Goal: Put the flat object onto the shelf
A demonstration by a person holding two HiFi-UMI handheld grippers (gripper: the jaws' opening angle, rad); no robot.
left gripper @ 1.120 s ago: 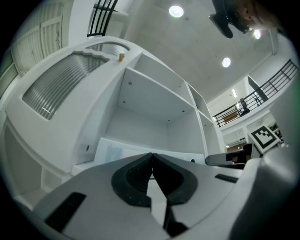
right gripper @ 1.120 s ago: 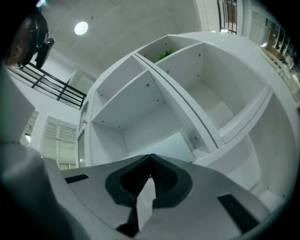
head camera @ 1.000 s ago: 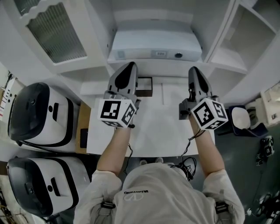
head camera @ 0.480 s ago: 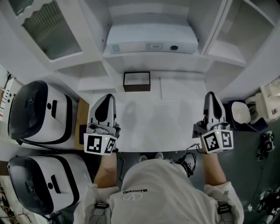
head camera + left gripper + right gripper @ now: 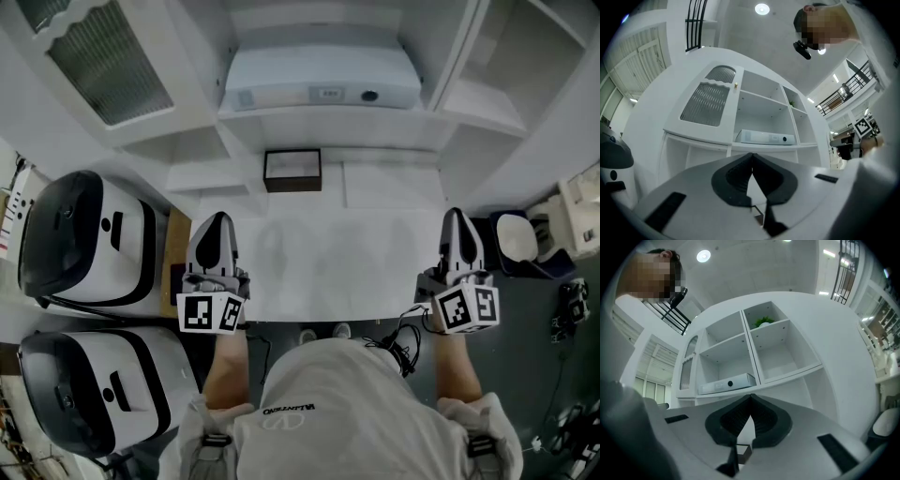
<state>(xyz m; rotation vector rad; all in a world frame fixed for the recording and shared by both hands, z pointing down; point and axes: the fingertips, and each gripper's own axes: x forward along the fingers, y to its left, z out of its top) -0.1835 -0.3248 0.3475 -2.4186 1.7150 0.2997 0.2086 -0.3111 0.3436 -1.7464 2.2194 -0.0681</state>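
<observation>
A flat white box (image 5: pixel 319 80) lies on the white shelf (image 5: pixel 328 120) at the back of the table; it also shows in the left gripper view (image 5: pixel 764 137) and the right gripper view (image 5: pixel 725 384). My left gripper (image 5: pixel 217 219) is shut and empty near the table's front left edge. My right gripper (image 5: pixel 456 215) is shut and empty at the front right edge. Both point toward the shelf, well short of it. A small dark-framed box (image 5: pixel 292 170) stands on the table (image 5: pixel 337 253) under the shelf.
Two black-and-white machines (image 5: pixel 84 239) (image 5: pixel 89 394) stand left of the table. A cabinet door with a ribbed pane (image 5: pixel 108 56) is at the upper left. Open white compartments (image 5: pixel 780 352) lie right of the box, with a green plant (image 5: pixel 763 322) above. A dark seat with a white pad (image 5: pixel 517 251) is at right.
Both grippers have drawn back from the shelf to the table's near edge and spread apart, both shut. The small dark-framed box is now uncovered.
</observation>
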